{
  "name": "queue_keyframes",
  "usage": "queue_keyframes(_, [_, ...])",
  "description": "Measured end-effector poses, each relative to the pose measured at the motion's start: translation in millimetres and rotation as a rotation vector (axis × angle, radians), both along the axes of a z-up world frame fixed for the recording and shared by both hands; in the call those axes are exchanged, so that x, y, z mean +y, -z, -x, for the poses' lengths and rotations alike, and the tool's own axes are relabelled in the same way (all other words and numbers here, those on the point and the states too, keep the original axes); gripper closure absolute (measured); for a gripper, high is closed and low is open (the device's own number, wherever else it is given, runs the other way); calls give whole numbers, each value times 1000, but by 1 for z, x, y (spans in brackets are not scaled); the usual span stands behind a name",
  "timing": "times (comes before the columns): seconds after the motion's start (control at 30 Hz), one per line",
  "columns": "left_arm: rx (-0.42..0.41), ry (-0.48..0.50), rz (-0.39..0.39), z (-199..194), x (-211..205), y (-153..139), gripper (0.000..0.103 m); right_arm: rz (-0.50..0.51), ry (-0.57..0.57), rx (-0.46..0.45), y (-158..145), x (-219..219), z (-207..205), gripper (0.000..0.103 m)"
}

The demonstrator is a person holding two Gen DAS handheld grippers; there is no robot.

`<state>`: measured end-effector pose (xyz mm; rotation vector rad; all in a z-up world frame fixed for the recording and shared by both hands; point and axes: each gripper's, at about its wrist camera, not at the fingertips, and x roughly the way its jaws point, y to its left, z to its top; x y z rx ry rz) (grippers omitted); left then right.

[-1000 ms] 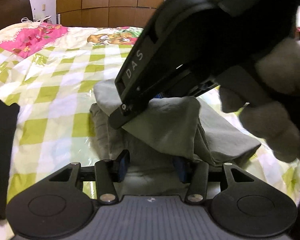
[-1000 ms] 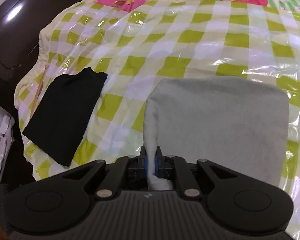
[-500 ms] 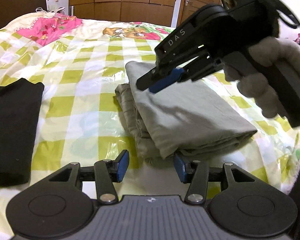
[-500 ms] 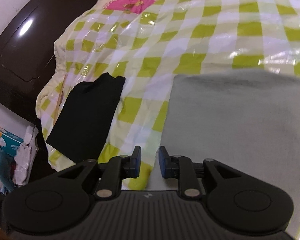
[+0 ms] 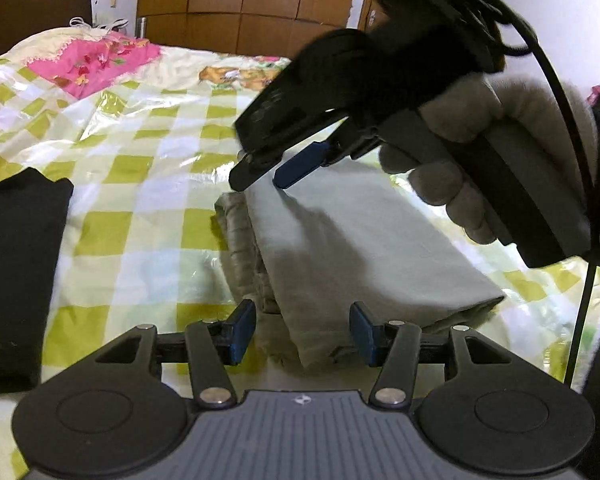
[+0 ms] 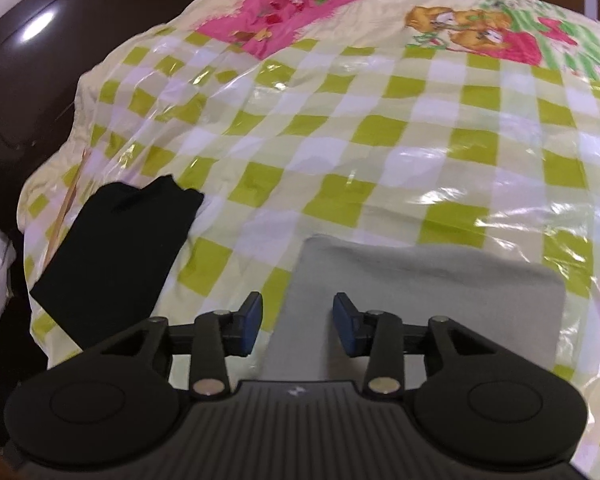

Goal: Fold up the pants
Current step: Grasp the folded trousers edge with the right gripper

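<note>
Above the folded pants, both hand-held grippers hang empty, the right opening, the left spread.

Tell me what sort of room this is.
Most likely a bedroom: the folded pants lie on a bed with a checked bedspread, a dark headboard behind it, and a wooden wardrobe along the wall.

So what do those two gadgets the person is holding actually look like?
Both the left gripper and the right gripper are black plastic with two round discs, silver screws and blue pads. The right one trails black cables. The hand holding it wears a grey fuzzy glove.
</note>
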<state>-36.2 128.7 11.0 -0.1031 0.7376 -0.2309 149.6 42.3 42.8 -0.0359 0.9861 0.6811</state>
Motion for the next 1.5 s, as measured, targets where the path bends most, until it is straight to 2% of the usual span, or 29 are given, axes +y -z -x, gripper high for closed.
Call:
queue_keyframes(0.07, [16, -10, -11, -5, -2, 4, 40, 67, -8, -24, 7, 12, 1, 63])
queue_keyframes(0.13, [12, -17, -10, -6, -1, 2, 42, 131, -3, -64, 14, 18, 0, 68])
queue_keyframes(0.2, [-1, -20, -8, -3, 0, -1, 50, 130, 22, -45, 17, 13, -4, 97])
queue_keyframes(0.3, [-27, -21, -5, -1, 3, -8, 63, 70, 55, -16, 8, -6, -7, 99])
queue_keyframes(0.47, [-69, -32, 36, 2, 10, -21, 71, -27, 69, -41, -29, -22, 2, 99])
queue_keyframes(0.57, [-58, -52, 51, -1, 17, -17, 73, -64, 52, -47, -41, -16, 2, 99])
queue_keyframes(0.67, [-6, -79, 74, -6, 24, -3, 75, -59, 34, -30, -32, 1, -2, 99])
queue_keyframes(0.77, [47, -93, 78, -6, 29, 8, 75, -16, 3, 6, -5, 24, -5, 99])
queue_keyframes(0.9, [85, -101, 99, -2, 34, 14, 75, 54, -77, 13, 28, 56, 4, 99])
queue_keyframes(1.07, [118, -91, 93, -2, 33, 19, 75, 89, -153, 45, 52, 71, 5, 96])
queue_keyframes(1.2, [124, -81, 96, 2, 31, 16, 75, 66, -206, 41, 51, 72, 10, 87])
queue_keyframes(1.3, [124, -82, 107, 8, 34, 9, 73, 21, -227, 64, 45, 69, 13, 85])
queue_keyframes(1.5, [76, -121, 70, 15, 45, -15, 69, -93, -199, 23, 6, 31, 13, 82])
